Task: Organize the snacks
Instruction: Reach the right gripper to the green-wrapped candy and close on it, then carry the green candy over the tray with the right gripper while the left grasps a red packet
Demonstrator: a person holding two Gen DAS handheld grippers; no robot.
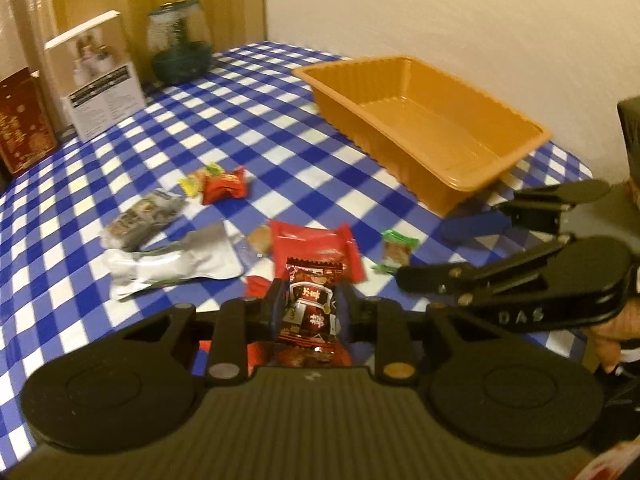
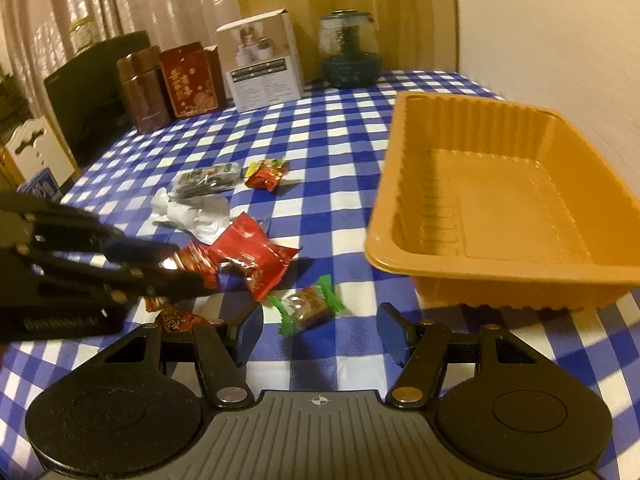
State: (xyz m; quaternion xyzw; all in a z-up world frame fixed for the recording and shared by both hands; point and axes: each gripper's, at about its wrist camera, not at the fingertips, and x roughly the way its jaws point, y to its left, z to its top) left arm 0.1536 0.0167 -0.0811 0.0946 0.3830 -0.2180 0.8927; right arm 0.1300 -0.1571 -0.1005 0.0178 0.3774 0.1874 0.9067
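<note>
My left gripper (image 1: 310, 300) is shut on a dark red snack packet (image 1: 312, 312), held a little above the checked tablecloth; from the right wrist view the same left gripper (image 2: 188, 268) shows at the left with the red packet (image 2: 198, 262) at its tip. My right gripper (image 2: 320, 328) stands open just short of a green-wrapped candy (image 2: 306, 306), nothing between its pads. In the left wrist view the right gripper (image 1: 444, 250) hovers beside that candy (image 1: 396, 254). An empty orange tray (image 2: 380, 256) (image 1: 400, 160) sits to the right.
Loose on the cloth lie a large red packet (image 2: 256, 248), a silver pouch (image 2: 196, 212), a dark clear packet (image 2: 208, 180) and small red and yellow candies (image 2: 266, 176). A white box (image 2: 264, 68), red tins (image 2: 192, 80) and a glass jar (image 2: 350, 48) line the back edge.
</note>
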